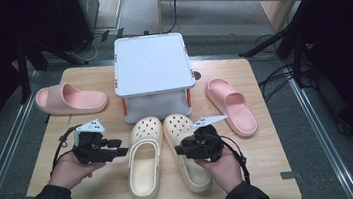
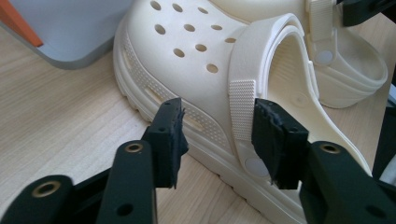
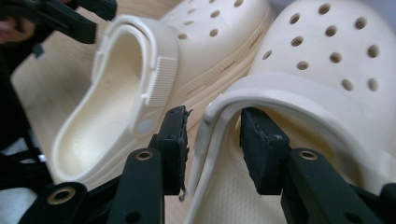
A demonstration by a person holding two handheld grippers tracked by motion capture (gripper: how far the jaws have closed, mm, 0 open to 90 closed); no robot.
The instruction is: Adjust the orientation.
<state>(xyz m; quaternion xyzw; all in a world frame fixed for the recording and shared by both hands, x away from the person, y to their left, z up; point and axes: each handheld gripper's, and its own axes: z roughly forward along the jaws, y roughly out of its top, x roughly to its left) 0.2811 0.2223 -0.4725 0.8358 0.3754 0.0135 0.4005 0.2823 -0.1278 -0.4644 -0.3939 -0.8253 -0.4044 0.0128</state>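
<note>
Two cream clogs, the left clog and the right clog, lie side by side on the worktop before a grey box. The left gripper has its fingers spread astride the left clog's outer wall, pads apart from it. The right gripper, fingers likewise spread, straddles the right clog's strap.

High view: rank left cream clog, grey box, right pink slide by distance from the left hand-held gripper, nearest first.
From the left hand-held gripper:
1. Left cream clog, right beside its jaws, table centre.
2. Grey box, behind the clogs, at the table's far edge.
3. Right pink slide, far right, past both clogs.
</note>
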